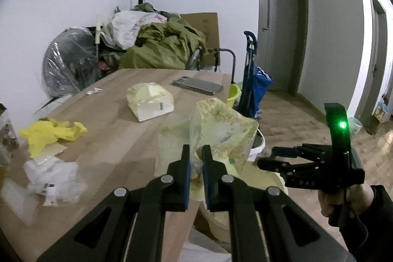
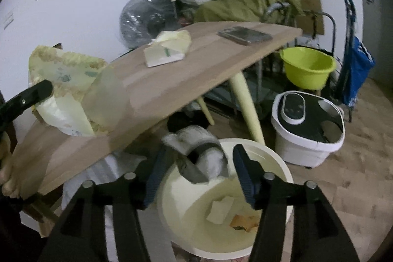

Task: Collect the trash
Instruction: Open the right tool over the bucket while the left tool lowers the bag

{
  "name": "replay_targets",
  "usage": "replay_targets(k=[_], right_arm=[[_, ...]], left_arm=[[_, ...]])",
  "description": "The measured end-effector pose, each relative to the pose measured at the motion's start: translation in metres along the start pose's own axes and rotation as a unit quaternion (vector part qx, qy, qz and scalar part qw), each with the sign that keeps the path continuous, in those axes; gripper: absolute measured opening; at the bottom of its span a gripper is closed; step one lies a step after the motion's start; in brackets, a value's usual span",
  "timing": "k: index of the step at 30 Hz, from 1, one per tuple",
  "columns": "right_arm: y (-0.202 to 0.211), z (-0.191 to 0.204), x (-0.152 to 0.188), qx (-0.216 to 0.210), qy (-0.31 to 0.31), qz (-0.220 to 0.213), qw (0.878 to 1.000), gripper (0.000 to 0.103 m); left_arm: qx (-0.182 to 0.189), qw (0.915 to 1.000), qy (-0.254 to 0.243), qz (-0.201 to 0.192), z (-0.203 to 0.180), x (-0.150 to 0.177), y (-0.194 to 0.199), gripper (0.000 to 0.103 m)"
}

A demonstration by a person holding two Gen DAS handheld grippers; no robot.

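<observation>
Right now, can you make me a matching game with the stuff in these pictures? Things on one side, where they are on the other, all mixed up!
Things:
1. patterned plastic bag
2. yellow plastic bag
3. green basin
4. white bin

Places:
A. on the floor past the table's far end
B. lying on the table, at its left side
C. below the open right hand-held gripper, with scraps inside
D. pinched in the left hand-held gripper

Pairs: 1-D, 2-B, 3-A, 4-C

Two buckets [image 2: 221, 213] [image 2: 307, 68], one phone [image 1: 197, 85]
</observation>
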State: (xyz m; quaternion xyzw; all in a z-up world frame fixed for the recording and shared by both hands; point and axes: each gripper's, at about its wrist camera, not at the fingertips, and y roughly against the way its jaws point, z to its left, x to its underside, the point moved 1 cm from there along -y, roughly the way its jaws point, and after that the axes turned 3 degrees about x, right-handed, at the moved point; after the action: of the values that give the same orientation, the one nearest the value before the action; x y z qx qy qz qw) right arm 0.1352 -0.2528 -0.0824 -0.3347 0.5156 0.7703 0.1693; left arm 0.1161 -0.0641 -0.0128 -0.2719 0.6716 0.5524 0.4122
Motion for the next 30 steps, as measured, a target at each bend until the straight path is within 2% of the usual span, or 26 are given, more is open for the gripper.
replay_targets(k=[4,6,8,17,22,26,27,30], right_arm=[[0.000,-0.013,0.005,0.014,-0.010,0.000,1.000,0.056],[-0.001,-0.019,0.007,0.020,-0.016,0.001,1.000,0.063],[-0.001,-0.025,0.009,0.026,-0.024,0.001,0.999,0.065],[0.008,-0.055,0.015,0.068,-0.052,-0.002,0.996,0.066],[0.017,-0.070,0.019,0.087,-0.064,-0.007,0.994,0.066],[0.024,-0.075,0.019,0.095,-0.067,-0.013,0.993,0.066],[0.025,-0.075,0.019,0.096,-0.067,-0.014,0.993,0.066],[0.027,-0.077,0.019,0.097,-0.066,-0.014,0.993,0.066]], left_arm=[[0.014,0.9998,-0.003,0.012,-0.007,-0.001,-0.015,0.008],[0.022,0.9996,-0.006,0.017,-0.012,-0.001,-0.022,0.008],[0.030,0.9991,-0.011,0.027,-0.018,-0.002,-0.032,0.008],[0.061,0.9959,-0.021,0.063,-0.038,0.000,-0.073,0.008],[0.081,0.9912,-0.029,0.101,-0.053,0.005,-0.097,0.008],[0.090,0.9888,-0.035,0.114,-0.061,0.007,-0.105,0.009],[0.090,0.9882,-0.036,0.119,-0.062,0.008,-0.107,0.009],[0.091,0.9873,-0.033,0.126,-0.062,0.009,-0.113,0.021]])
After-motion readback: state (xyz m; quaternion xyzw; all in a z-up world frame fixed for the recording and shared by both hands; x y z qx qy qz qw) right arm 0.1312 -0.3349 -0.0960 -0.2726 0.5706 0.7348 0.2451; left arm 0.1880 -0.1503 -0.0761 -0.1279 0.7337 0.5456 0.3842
